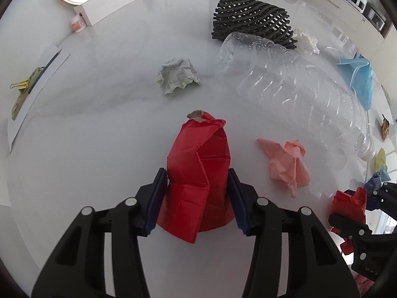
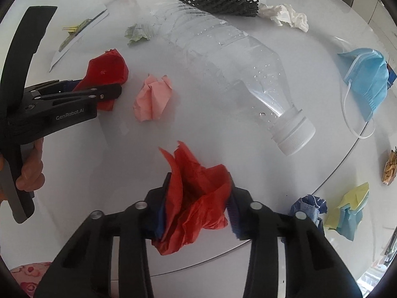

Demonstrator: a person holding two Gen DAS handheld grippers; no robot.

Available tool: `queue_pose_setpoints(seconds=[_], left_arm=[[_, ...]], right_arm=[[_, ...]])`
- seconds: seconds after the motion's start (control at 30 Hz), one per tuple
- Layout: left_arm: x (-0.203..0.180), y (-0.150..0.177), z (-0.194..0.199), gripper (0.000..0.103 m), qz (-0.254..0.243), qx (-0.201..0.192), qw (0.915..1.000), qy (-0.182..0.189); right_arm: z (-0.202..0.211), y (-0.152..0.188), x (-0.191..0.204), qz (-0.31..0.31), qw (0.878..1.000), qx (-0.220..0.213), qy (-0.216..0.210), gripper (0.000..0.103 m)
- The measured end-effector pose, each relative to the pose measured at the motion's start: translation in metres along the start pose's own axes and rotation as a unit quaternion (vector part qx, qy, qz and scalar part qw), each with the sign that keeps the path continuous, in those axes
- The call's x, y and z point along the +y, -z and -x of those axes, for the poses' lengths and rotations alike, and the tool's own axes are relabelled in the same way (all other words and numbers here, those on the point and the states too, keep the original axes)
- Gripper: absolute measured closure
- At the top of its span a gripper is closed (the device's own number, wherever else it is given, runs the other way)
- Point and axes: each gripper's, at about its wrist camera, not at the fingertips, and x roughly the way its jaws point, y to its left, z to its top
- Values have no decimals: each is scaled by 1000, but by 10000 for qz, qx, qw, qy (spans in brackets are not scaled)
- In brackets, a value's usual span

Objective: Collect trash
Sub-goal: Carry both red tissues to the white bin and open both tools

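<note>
On white glossy tabletop point(image 1: 99, 114): litter scattered all over.

Left gripper point(image 1: 198, 193) pointing steeply down, pads closed against both sides of a folded red paper cone point(image 1: 198, 173); cone's far end appears to rest on the table. Right gripper point(image 2: 198, 198) likewise clamped on a crumpled red tissue wad point(image 2: 196, 198), which bulges out above and below the pads.

Not yet collected: clear ribbed plastic bottle with white cap point(image 2: 235, 67), lying on its side; crumpled pink paper ball point(image 1: 287, 164) between the two grippers; printed grey-green paper wad point(image 1: 177, 75); white tissue clump point(image 2: 287, 15); light-blue face mask point(image 2: 369, 79) near the table edge; dark-blue scrap point(image 2: 310, 206); yellow-and-blue paper point(image 2: 347, 213); black foam mesh sleeve point(image 1: 250, 18) behind the bottle. No bin visible in either view.

Risks, as judged:
- Cone is hollow and stiffly folded; pads hold its lower sides only. Squeeze may collapse it, and it could slip free on the lift.
- Tissue is soft and loosely bunched; only part may be pinched, so a trailing flap could tear or drag.
- Grippers work close together; swinging either one could knock the pink ball or roll the bottle towards the edge.
</note>
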Motion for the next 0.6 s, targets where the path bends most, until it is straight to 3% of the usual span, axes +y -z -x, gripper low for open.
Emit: queue_pose_setpoints(seconds=[0.2,0.37,0.5,0.6], left_arm=[[-3,10,35,55,106,-200,9997,105],[-26,15,77,55,-36,-490,9980,399],[-70,20,110,55,-320,-634,9934,899],[-123,25,129,55,-751,-676,9863,1300]], right_arm=[[29,3,3,197,9985,-344,-368,67],[72,13,-17,55,9962,-766,-405,67],[111,37,-52,-250,9938,-1061,-196,67],[139,69,-93,-633,9901,-1246,132,67]])
